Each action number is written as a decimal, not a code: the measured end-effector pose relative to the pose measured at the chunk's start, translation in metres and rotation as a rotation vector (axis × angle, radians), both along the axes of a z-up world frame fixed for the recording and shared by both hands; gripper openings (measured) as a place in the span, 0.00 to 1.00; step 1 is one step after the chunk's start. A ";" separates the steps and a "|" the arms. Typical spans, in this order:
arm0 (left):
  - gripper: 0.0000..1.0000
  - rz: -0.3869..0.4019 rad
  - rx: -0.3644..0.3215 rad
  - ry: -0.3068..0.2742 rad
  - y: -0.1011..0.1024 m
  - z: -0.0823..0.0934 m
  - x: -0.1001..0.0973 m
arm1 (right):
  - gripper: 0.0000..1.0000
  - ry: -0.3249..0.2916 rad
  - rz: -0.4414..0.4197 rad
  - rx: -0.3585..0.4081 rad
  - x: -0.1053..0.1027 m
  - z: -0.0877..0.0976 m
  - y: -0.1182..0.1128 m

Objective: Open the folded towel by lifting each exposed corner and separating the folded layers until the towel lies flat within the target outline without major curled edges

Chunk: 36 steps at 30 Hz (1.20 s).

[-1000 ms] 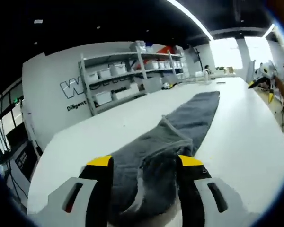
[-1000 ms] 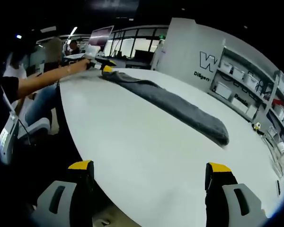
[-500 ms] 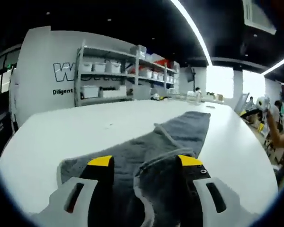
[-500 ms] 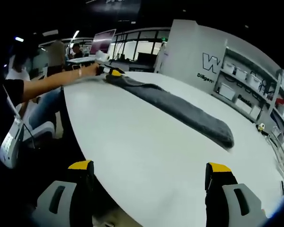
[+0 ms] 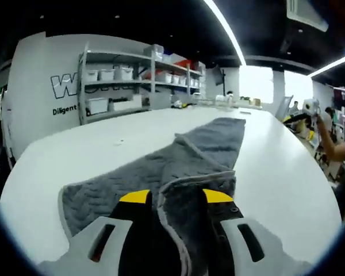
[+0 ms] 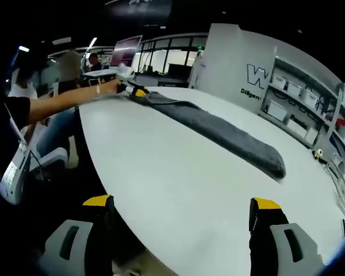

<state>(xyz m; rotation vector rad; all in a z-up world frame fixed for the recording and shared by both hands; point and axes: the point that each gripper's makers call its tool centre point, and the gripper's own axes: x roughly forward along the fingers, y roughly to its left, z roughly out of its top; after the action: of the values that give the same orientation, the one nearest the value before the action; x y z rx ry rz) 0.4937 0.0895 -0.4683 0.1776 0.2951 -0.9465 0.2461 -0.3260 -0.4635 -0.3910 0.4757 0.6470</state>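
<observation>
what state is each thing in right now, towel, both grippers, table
towel: partly unfolded, near end opened out, a folded layer lifted between the jaws, far part a long narrow strip
left gripper: shut on the towel's near layer
right gripper: open, holding nothing, at the table's edge, apart from the towel
table: white, towel lying on it

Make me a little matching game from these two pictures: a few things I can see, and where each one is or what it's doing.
Things:
1. left tool
2. right tool
3. grey towel
4. storage shelves

States:
A. stands against the wall with lettering
B. closed on a towel layer
C. open above the near table edge
D. stretched long across the white table

Pairs: 1-B, 2-C, 3-D, 4-A
</observation>
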 end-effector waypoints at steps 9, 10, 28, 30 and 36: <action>0.02 -0.074 0.080 -0.037 -0.005 0.000 -0.021 | 0.99 -0.003 0.000 0.005 -0.001 0.001 -0.001; 0.02 -0.091 0.071 -0.057 -0.007 0.005 -0.025 | 0.99 0.000 0.001 -0.001 -0.002 -0.001 -0.002; 0.02 -0.078 0.087 -0.210 0.006 0.041 -0.058 | 0.99 -0.011 0.005 0.008 -0.005 0.004 -0.001; 0.02 -0.071 0.086 -0.231 0.010 0.046 -0.065 | 0.99 -0.008 0.010 0.004 -0.006 0.003 -0.001; 0.02 -0.025 0.097 -0.280 0.021 0.053 -0.079 | 0.99 -0.009 0.013 0.014 -0.007 0.004 0.000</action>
<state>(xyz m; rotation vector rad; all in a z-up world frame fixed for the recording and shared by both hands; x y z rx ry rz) 0.4151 0.1102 -0.4153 0.3991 0.0805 -0.9196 0.2392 -0.3264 -0.4598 -0.3841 0.4599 0.6601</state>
